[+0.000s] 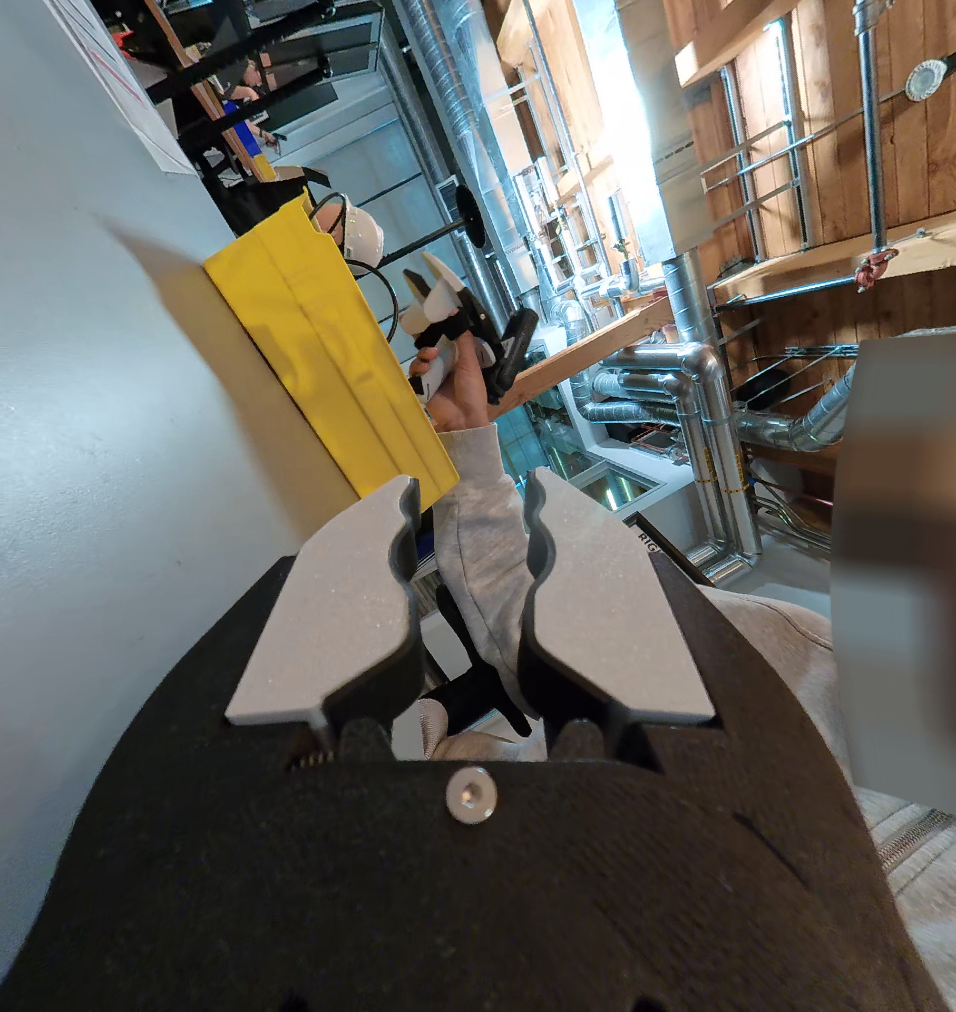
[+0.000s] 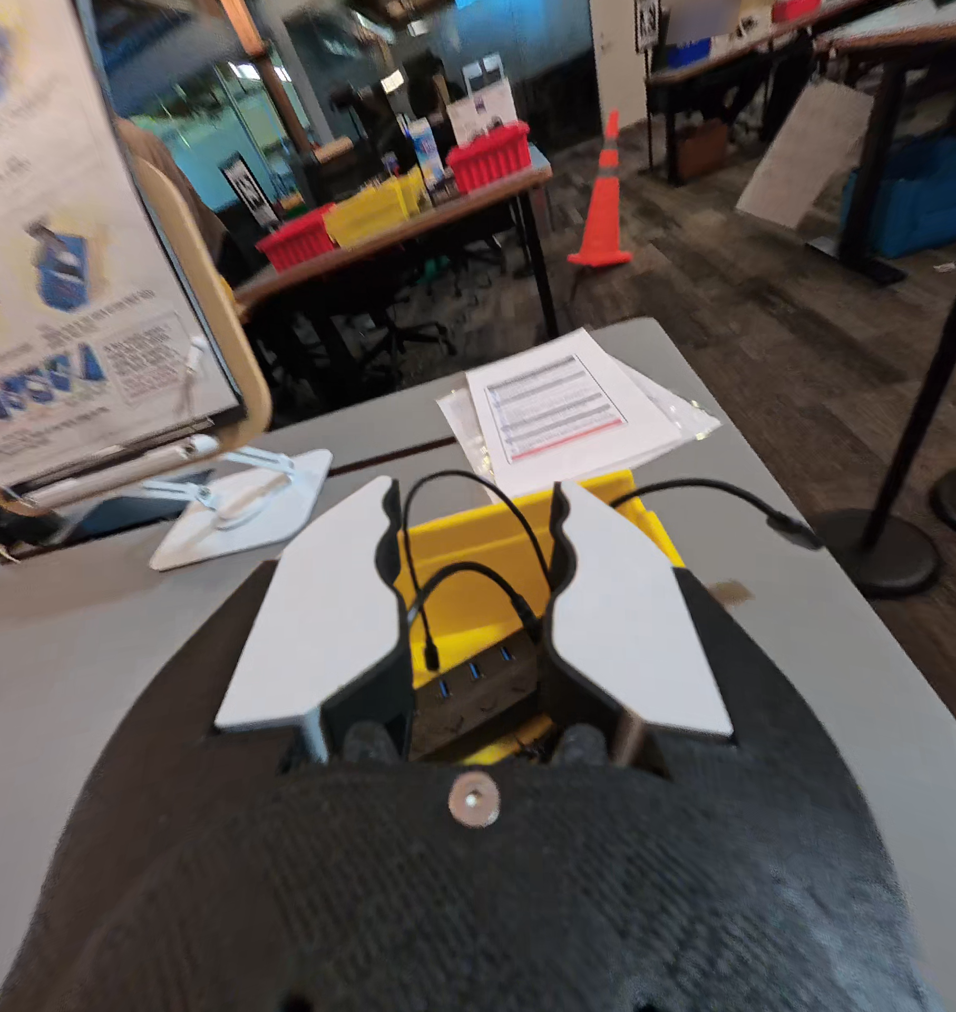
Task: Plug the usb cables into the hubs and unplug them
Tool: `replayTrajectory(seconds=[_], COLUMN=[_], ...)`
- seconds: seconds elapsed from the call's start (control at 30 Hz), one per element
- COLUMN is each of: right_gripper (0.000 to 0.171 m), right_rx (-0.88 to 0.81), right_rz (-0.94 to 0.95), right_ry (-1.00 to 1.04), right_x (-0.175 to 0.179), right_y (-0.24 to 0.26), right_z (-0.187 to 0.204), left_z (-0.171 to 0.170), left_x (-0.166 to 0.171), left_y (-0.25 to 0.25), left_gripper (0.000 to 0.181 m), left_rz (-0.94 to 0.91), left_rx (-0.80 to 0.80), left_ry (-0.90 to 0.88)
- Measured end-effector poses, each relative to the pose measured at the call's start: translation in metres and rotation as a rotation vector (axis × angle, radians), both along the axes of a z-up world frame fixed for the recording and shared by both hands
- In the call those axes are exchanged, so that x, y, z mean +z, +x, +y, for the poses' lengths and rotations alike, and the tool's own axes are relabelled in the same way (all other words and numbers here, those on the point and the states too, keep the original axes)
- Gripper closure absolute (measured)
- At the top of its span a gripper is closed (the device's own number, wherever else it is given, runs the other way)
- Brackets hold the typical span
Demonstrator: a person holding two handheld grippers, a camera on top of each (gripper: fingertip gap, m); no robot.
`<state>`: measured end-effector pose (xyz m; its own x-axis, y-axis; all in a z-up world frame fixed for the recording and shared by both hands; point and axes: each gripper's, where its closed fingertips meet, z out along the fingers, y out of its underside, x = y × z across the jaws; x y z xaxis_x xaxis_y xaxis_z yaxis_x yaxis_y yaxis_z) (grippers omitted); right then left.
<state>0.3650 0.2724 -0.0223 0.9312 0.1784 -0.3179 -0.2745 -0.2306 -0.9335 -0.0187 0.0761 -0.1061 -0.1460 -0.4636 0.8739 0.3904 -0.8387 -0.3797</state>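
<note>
Hovering, fingers parted and empty: right gripper point(image 2: 473, 495) over yellow bin point(image 2: 465, 553) holding hub point(image 2: 473, 693); left gripper point(image 1: 470, 484) alongside, likewise.

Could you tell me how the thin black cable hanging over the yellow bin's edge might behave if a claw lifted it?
The thin black cable probably flops, since it already arches and droops. Its plug end would likely dangle. It looks light.

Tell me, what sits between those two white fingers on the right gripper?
In the right wrist view, the right gripper frames a yellow bin. Inside it lie a dark USB hub with blue ports and looping black cables; nothing is gripped.
</note>
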Motion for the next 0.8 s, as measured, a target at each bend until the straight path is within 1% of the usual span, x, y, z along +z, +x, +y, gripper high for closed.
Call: replayTrajectory(seconds=[0.1,0.17,0.23,0.27,0.33,0.43,0.5,0.57,0.67,0.73,0.8], right_gripper=[0.126,0.133,0.142,0.145,0.15,0.166,0.169,0.157,0.142,0.134,0.12], right_rx=[0.019,0.028,0.075,0.111,0.132,0.025,-0.081,-0.196,-0.317,-0.348,-0.366], right_rz=[0.033,0.013,-0.006,-0.029,-0.161,-0.366,-0.366,-0.285,-0.211,-0.18,-0.144], right_ry=[0.143,0.229,0.289,0.334,0.404,0.422,0.411,0.362,0.314,0.245,0.139], right_x=[0.029,0.04,0.043,0.047,0.047,0.032,0.02,0.008,-0.008,-0.024,-0.047], right_y=[-0.007,-0.017,-0.037,-0.049,-0.062,-0.046,-0.016,0.022,0.071,0.092,0.107], right_z=[-0.019,-0.043,-0.074,-0.091,-0.119,-0.141,-0.145,-0.143,-0.143,-0.144,-0.144], left_z=[-0.001,-0.001,-0.001,-0.002,-0.003,-0.007,-0.009,-0.009,-0.003,0.0,0.002], left_x=[0.0,0.0,-0.001,-0.001,-0.001,-0.002,-0.003,-0.002,0.003,0.003,0.005], left_y=[0.0,0.0,0.001,0.001,0.004,0.009,0.013,0.016,0.023,0.029,0.036], left_gripper=[0.144,0.144,0.144,0.144,0.144,0.144,0.144,0.144,0.146,0.147,0.147], left_rz=[0.004,0.013,0.028,0.034,0.045,0.066,0.098,0.127,0.151,0.172,0.178], left_rx=[0.001,0.007,0.009,0.007,0.002,-0.016,-0.02,-0.009,0.013,0.016,0.014], left_ry=[0.003,0.008,0.018,0.024,0.032,0.052,0.076,0.106,0.158,0.179,0.2])
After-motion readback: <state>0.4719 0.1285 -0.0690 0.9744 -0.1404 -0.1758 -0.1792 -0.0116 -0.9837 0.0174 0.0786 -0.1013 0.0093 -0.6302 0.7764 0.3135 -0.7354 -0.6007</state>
